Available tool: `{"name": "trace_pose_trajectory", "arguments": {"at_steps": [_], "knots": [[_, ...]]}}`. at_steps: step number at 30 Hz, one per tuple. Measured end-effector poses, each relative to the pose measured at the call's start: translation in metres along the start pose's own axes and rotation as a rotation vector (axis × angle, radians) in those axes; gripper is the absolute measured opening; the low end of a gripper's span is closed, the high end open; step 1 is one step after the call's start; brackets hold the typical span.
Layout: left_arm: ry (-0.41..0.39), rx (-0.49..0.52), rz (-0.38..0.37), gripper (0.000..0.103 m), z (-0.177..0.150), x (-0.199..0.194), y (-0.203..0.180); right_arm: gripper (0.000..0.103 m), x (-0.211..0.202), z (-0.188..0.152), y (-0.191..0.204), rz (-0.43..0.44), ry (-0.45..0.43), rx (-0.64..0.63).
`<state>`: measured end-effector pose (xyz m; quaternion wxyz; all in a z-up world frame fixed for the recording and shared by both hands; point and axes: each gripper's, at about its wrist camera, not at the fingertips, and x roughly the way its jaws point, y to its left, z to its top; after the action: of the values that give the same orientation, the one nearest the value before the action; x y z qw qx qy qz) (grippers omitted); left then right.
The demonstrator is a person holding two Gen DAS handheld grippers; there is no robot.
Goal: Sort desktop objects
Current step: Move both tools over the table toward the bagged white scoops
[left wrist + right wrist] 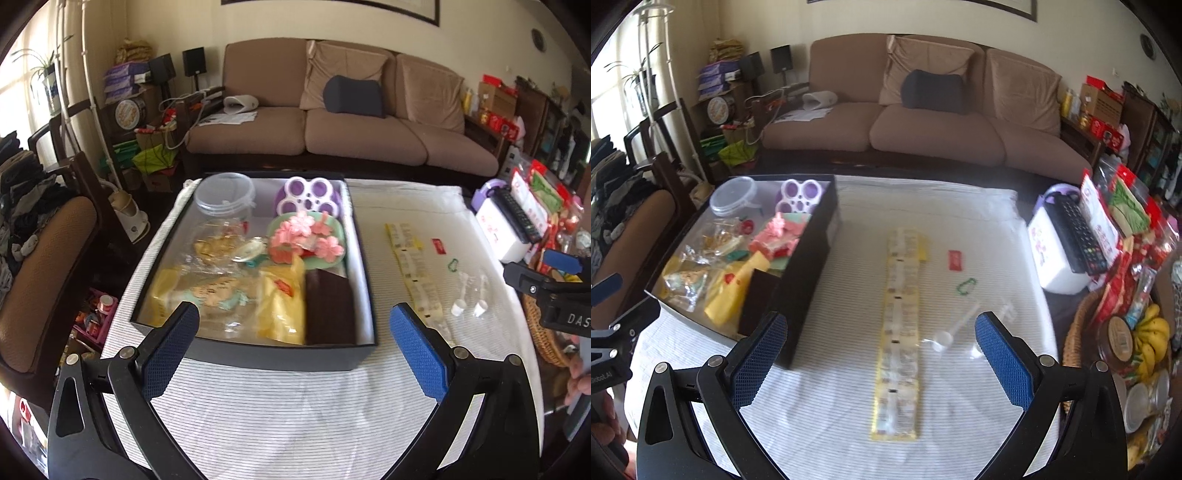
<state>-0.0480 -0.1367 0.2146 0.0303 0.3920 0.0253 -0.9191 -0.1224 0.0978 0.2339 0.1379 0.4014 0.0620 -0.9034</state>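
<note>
A dark open box (258, 356) (809, 266) sits on the striped cloth, filled with a clear tub (224, 194), a purple-and-white tray (309, 195), pink flowers (306, 240), yellow packets (280, 302) and a brown block (330, 308). On the cloth to its right lie a long yellow packet strip (899, 332) (412, 269), a red packet (955, 258), a green clip (966, 285) and clear plastic spoons (955, 328). My left gripper (295, 325) is open and empty before the box. My right gripper (881, 339) is open and empty over the strip.
A white box with a remote control (1075, 236) stands at the right edge, next to snack bags and a wicker basket (1078, 332) with bananas (1152, 343). A chair (48, 266) stands left of the table. A brown sofa (332, 122) is behind.
</note>
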Motion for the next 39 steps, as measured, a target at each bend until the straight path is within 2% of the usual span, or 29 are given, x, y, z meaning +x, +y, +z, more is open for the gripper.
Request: {"name": "trace_pose_trajectory", "arguments": {"at_steps": [7,15,27,32,35,38,39], "knots": [[0.035,0.06,-0.051,0.103,-0.017,0.01,-0.063,0.103,-0.006,-0.023,-0.05,-0.046,0.009,0.015],[0.089,0.097,-0.095,0.103,-0.048,0.031,-0.112,0.103,0.002,-0.06,-0.101,-0.09,0.028,0.022],[0.195,0.122,-0.196,0.103,-0.125,0.086,-0.186,0.103,0.032,-0.134,-0.137,-0.019,0.05,0.098],[0.243,0.129,-0.206,0.103,-0.143,0.106,-0.206,0.103,0.041,-0.151,-0.146,-0.001,0.052,0.134],[0.258,0.125,-0.182,0.103,-0.15,0.115,-0.211,0.103,0.045,-0.157,-0.151,0.013,0.044,0.147],[0.273,0.121,-0.172,0.1,-0.154,0.124,-0.215,0.103,0.049,-0.161,-0.156,0.015,0.045,0.16],[0.273,0.118,-0.178,0.096,-0.155,0.125,-0.215,0.103,0.051,-0.162,-0.158,0.012,0.047,0.162]]}}
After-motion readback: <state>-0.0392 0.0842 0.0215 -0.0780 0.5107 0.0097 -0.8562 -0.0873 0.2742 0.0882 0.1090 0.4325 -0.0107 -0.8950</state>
